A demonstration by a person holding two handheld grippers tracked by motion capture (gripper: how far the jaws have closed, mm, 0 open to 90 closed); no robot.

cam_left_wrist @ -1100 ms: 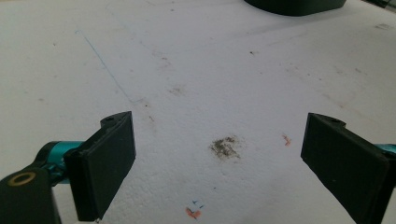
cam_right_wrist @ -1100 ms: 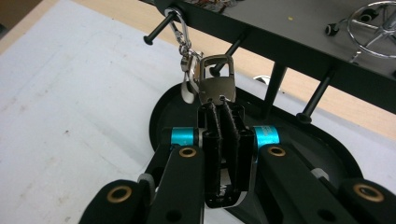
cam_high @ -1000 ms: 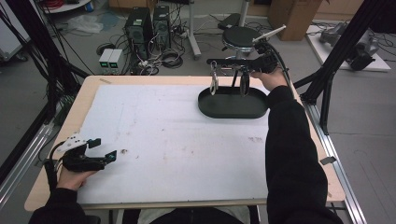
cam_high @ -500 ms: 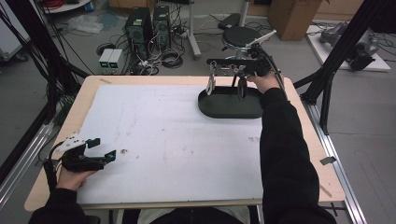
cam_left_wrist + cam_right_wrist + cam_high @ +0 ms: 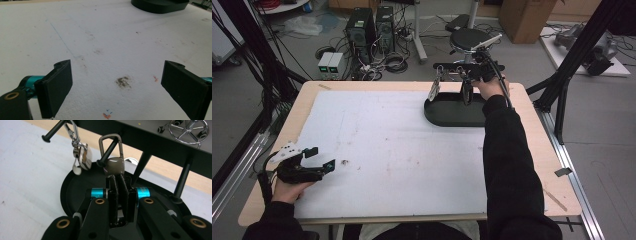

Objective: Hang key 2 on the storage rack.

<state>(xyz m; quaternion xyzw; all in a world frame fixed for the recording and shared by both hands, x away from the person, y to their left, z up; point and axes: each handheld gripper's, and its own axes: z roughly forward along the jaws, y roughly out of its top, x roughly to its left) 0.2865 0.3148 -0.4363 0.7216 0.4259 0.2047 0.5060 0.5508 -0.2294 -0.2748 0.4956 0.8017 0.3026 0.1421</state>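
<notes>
At rack's peg (image 5: 108, 154), right gripper (image 5: 119, 180) fingers clamp brown keychain (image 5: 114, 164), carabiner looped over peg; careless tug could tip black stand (image 5: 452, 114). Left gripper (image 5: 319, 160) open, idle on surface (image 5: 412, 150).

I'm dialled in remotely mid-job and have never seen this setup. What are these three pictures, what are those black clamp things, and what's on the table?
A person sits at a table with a white sheet on it and works a hand-held two-jaw gripper in each hand. The high view looks down from above the person's side. The other two come from cameras riding on the grippers, looking along their black jaws.

The left gripper rests near the front left corner, jaws wide apart with nothing between them.

At the far right stands a black rack: an oval base tray with a bar of pegs above it. The right gripper is shut on a taupe keychain whose carabiner loops over a peg. A silver keychain hangs from the next peg.
</notes>
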